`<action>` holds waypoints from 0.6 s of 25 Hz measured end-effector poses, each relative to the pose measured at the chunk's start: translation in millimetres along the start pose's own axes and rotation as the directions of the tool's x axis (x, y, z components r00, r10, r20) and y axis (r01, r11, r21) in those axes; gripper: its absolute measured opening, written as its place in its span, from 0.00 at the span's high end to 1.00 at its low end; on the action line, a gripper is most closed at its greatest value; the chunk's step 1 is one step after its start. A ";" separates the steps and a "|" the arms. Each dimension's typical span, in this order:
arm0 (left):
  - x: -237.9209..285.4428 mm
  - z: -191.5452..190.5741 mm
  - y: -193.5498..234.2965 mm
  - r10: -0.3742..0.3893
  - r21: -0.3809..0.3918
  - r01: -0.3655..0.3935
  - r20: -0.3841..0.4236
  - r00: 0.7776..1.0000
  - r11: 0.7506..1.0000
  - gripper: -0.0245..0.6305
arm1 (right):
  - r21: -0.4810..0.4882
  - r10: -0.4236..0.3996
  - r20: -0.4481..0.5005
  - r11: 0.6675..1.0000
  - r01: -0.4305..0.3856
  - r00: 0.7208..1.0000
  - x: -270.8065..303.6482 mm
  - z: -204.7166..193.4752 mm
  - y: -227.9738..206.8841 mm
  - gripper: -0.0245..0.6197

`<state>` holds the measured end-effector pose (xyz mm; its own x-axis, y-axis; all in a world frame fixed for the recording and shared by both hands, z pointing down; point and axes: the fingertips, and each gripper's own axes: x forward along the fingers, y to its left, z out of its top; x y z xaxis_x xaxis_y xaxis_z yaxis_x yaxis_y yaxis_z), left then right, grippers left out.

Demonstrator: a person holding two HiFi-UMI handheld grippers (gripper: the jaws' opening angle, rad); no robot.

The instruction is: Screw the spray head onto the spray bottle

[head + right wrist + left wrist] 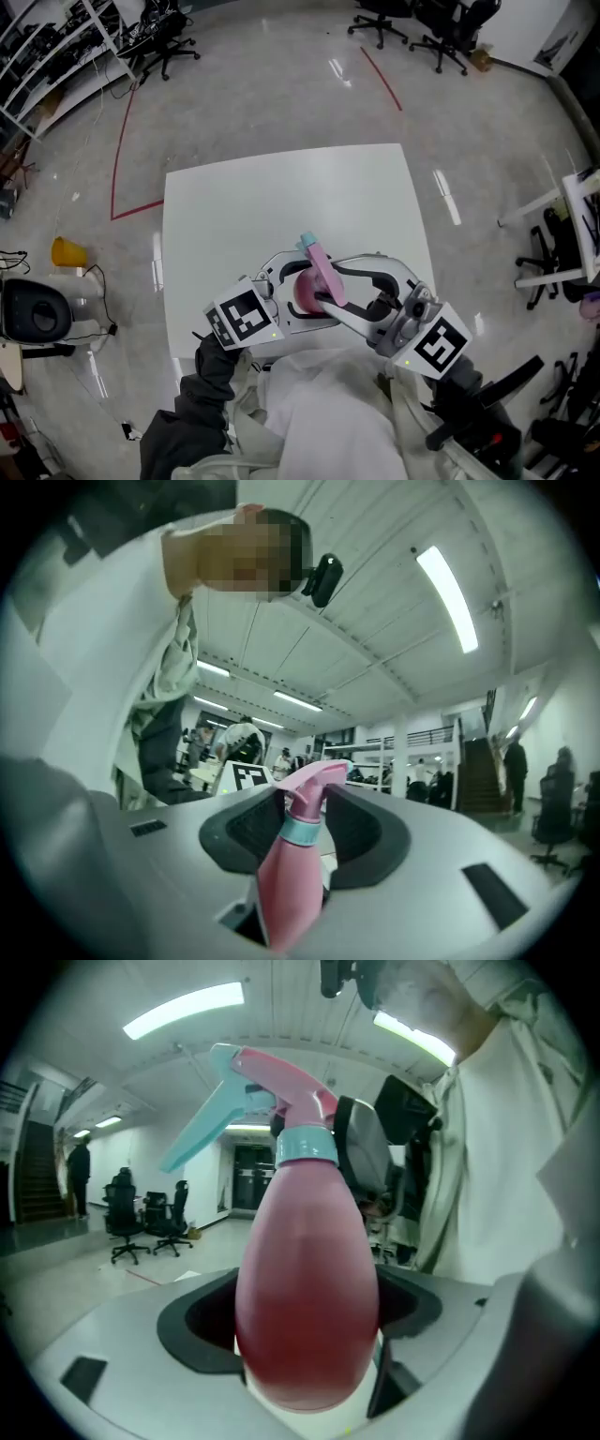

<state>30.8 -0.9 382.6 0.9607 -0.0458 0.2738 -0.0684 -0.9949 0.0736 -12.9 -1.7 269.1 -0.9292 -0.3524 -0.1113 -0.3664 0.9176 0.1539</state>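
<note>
Pink bottle [305,1307] is held clear of the table [281,206], close to the person's body, between both grippers.

- Left gripper [305,1321]: jaws closed on the wide lower body of the bottle, which fills the gap between them.
- Right gripper [309,829]: jaws closed at the neck end, with the pads against the head [314,782] near the teal collar [300,832].
- The head sits on the bottle with the collar at the neck. Whether the thread is fully run down cannot be told.
- The teal trigger [202,1133] juts out to one side.

Likely faults from this position:

1. Cross-threading. Cause: the head tilts against the neck while it is turned.
2. Bottle spins with the head. Cause: the body is smooth and rounded, so the left jaws may lose hold under torque.
3. No tightening. Cause: the right pads bear on the head rather than the collar, and the collar may turn independently.
4. Drop onto the table. Cause: either grip slackens during re-grasping.
5. Trigger strikes a jaw. Cause: rotation carried too far.
</note>
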 end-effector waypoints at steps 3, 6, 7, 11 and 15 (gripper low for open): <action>-6.3 0.5 26.8 0.204 -0.052 -0.203 0.018 0.979 0.978 0.32 | 0.024 -0.225 -0.007 0.974 0.225 0.974 2.9 -5.6 -23.1 0.79; -14.4 -7.6 49.2 0.437 -0.025 -0.439 -0.049 0.898 0.898 0.32 | 0.099 -0.451 -0.029 0.887 0.452 0.892 -1.7 -14.5 -44.7 0.79; -14.2 -9.6 52.4 0.478 -0.010 -0.480 -0.072 0.875 0.877 0.32 | 0.109 -0.499 -0.031 0.860 0.499 0.866 -3.2 -15.5 -47.6 0.79; -7.3 -1.1 40.8 0.366 -0.040 -0.366 -0.013 0.931 0.930 0.32 | 0.095 -0.406 -0.006 0.910 0.405 0.914 -2.5 -10.0 -29.6 0.79; -16.5 21.0 7.2 0.087 -0.038 -0.081 0.170 0.982 0.996 0.32 | 0.211 -0.072 0.120 0.976 0.045 0.990 -27.1 4.9 -5.9 0.69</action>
<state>20.1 -9.1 358.5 0.9829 -0.1465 0.1118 -0.1566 -0.9838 0.0876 14.6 3.3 266.4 -0.8880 -0.3927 -0.2391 -0.3897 0.9189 -0.0617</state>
